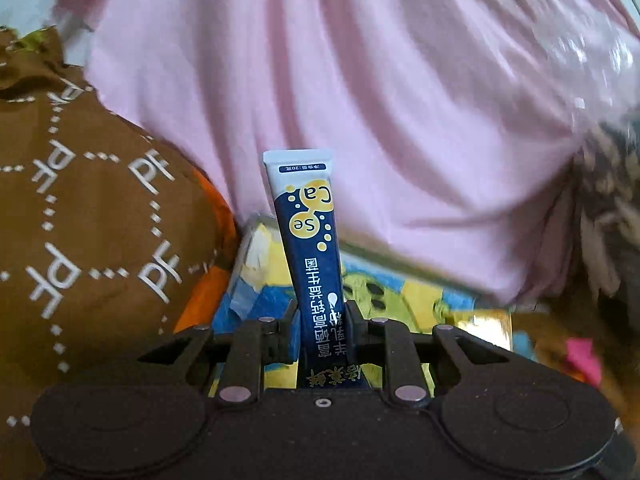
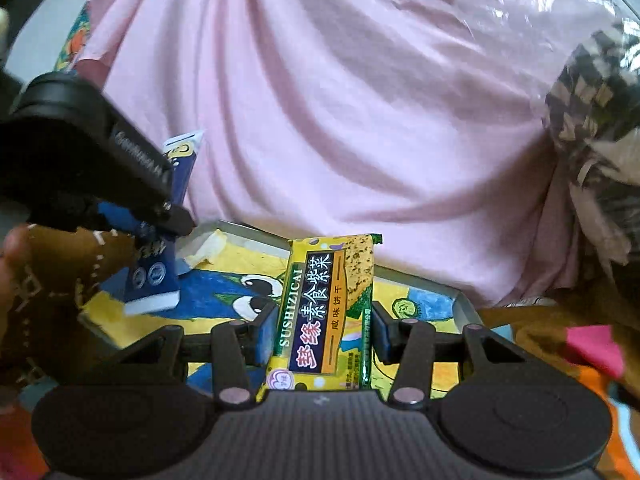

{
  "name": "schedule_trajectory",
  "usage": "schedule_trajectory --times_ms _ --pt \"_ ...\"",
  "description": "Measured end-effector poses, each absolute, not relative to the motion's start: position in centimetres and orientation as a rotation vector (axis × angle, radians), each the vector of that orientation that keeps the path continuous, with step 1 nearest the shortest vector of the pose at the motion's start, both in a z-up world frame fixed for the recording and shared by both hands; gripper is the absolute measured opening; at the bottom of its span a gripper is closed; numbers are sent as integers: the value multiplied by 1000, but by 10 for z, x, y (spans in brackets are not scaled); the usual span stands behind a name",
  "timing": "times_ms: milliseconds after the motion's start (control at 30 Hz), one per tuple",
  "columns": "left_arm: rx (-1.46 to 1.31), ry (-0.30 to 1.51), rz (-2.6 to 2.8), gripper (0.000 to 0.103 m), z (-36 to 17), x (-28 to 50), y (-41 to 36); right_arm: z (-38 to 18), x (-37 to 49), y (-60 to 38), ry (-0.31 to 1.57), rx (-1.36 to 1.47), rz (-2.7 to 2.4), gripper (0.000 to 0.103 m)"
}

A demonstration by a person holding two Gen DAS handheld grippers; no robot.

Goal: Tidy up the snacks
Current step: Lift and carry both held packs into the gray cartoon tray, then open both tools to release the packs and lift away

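In the left wrist view, a navy sachet stick (image 1: 310, 248) with yellow "Ca" and "Se" circles stands in the lower middle of the frame, its pale sealed end topmost. The left gripper (image 1: 322, 318) has its fingers closed hard on the stick's lower part, one pad on each side.

In the right wrist view, a yellow and green cracker packet (image 2: 326, 312) marked "SUSHIZICAI" rises from the bottom centre. The right gripper (image 2: 325, 330) holds it by its long edges, the blue-padded fingers (image 2: 266, 336) parted only as far as the packet's width. At the left of this view the left gripper appears again, black and side-on, with the navy stick slanting through its tips.

Behind both snacks, in the lower middle of each frame, lies a flat board (image 2: 424, 320) painted in yellow and blue with cartoon eyes. A large pink plastic bag (image 1: 360, 100) fills the upper half of both views, its surface folded and glossy. A brown cloth (image 1: 80, 220) printed with white "PF" letters and dotted lines takes the left side of the left wrist view. A dark checked fabric (image 2: 596, 92) sits at the right edge of the right wrist view, and a bright pink scrap (image 2: 596, 350) shows at the lower right.
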State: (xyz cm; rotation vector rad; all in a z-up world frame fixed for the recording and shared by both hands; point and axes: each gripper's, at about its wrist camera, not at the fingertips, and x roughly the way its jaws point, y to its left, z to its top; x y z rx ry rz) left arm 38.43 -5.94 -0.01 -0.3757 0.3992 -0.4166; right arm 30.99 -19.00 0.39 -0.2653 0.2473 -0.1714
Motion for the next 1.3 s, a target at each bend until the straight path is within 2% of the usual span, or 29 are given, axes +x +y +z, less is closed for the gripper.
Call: schedule_trajectory --times_ms 300,533,633,733,800,867,1033,1067,1300 --pt "-313 466 -432 24 -30 395 -77 -18 335 -212 303 -165 -174 52" --pt "-322 487 -438 30 -37 400 -76 -24 334 -223 341 -86 -170 51" --pt "-326 491 -442 45 -33 400 -75 -21 331 -225 337 -73 -173 56" --pt "-328 476 -438 53 -27 396 -73 -15 327 -228 326 -70 -191 67" --pt "-315 461 -434 62 -19 392 -73 -7 321 -230 314 -58 -215 77" --pt "-298 433 -413 81 -8 384 -71 4 313 -234 294 -29 -236 84" --pt "-259 344 -370 101 25 358 -61 40 286 -238 220 49 -265 100" --pt "-267 321 -360 102 32 351 -55 47 279 -237 201 52 -264 103" --pt "-244 229 -308 102 73 296 -36 86 232 -220 113 4 -245 103"
